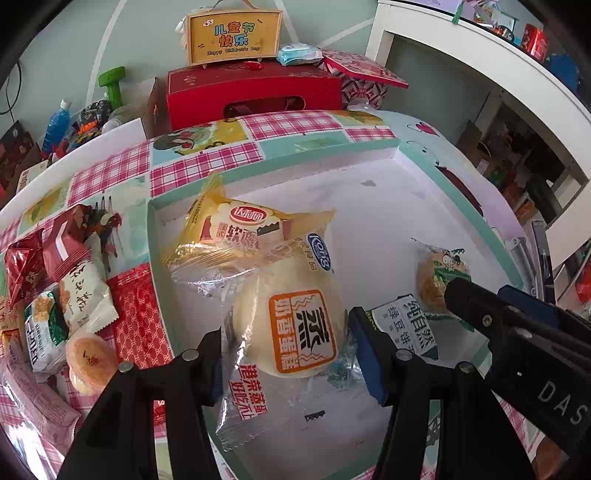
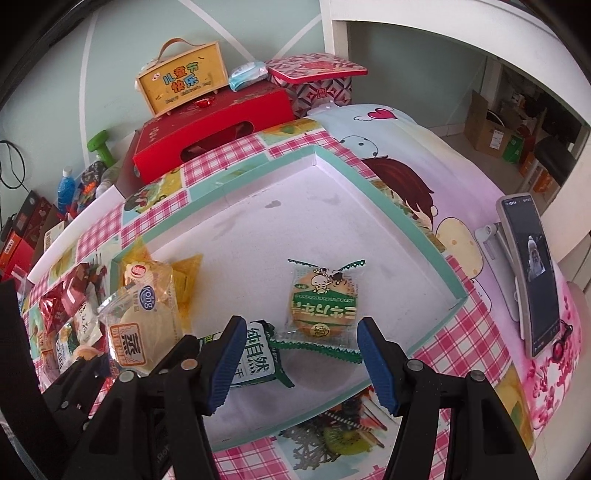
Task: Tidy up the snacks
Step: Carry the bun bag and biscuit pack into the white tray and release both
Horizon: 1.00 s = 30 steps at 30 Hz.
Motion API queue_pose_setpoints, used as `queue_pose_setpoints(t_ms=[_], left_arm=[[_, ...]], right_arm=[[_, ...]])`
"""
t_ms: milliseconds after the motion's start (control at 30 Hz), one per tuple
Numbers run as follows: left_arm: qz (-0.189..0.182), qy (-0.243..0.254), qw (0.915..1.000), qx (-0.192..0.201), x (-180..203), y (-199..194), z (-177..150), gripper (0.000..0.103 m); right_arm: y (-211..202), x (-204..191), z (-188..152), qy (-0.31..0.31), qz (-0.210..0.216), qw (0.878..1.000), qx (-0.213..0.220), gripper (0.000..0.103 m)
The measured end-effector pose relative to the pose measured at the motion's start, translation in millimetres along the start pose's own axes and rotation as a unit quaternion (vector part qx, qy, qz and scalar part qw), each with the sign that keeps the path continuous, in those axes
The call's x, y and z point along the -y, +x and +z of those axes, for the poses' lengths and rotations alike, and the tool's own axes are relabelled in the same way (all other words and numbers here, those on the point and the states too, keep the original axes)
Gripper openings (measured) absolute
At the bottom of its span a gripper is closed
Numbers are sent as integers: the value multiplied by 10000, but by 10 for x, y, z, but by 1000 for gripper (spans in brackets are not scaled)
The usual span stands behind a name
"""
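A shallow teal-rimmed box (image 1: 258,173) with a white floor lies on the checked cloth. My left gripper (image 1: 288,354) is shut on a clear packet with a pale steamed cake (image 1: 291,325), held over the box's left part. Behind it lies a yellow soft-bread packet (image 1: 240,229). My right gripper (image 2: 303,358) hangs open above the box floor, gripping nothing. A white-and-green biscuit packet (image 2: 258,362) lies under its left finger. A round cookie in a green wrapper (image 2: 321,306) lies just ahead. The right gripper's finger (image 1: 465,299) shows at the right of the left wrist view.
Several loose snack packets (image 1: 74,295) are piled on the cloth left of the box. A red gift box (image 1: 255,92) and a yellow carry case (image 1: 232,33) stand behind the table. A phone on a stand (image 2: 532,273) sits right of the box.
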<state>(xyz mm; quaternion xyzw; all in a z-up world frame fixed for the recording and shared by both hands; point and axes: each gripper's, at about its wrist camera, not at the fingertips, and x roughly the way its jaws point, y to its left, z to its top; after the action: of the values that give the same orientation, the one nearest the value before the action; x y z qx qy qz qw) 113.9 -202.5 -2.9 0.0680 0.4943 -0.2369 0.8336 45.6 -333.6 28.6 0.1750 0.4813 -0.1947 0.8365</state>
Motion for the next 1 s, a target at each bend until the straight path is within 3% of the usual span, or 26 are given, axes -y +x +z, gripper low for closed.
queue_pose_setpoints(t_ms=[133, 267, 467, 600, 800, 867, 933, 1000], left_arm=[[-103, -58, 9999, -36, -37, 21, 20, 62], [39, -56, 9999, -118, -56, -25, 32, 79], [77, -28, 9997, -240, -37, -182, 33, 80], [186, -280, 9984, -464, -144, -269, 12, 80], [356, -801, 9958, -257, -407, -493, 21, 80], [399, -1031, 9937, -181, -499, -550, 20, 96], [499, -1284, 9904, -99, -596, -595, 2, 99], [641, -1426, 9877, -60, -669, -615, -15, 99]], right_arm=[[21, 6, -5, -1, -32, 10000, -26, 66], [60, 43, -8, 88, -52, 9999, -98, 67], [41, 88, 4, 178, -73, 9998, -63, 69], [49, 86, 7, 166, -71, 9998, -84, 70], [82, 61, 5, 85, -86, 9998, -134, 86], [95, 38, 4, 18, -96, 9999, -133, 92], [102, 15, 0, -48, -104, 9999, -109, 103], [100, -9, -7, -102, -109, 9999, -81, 103]])
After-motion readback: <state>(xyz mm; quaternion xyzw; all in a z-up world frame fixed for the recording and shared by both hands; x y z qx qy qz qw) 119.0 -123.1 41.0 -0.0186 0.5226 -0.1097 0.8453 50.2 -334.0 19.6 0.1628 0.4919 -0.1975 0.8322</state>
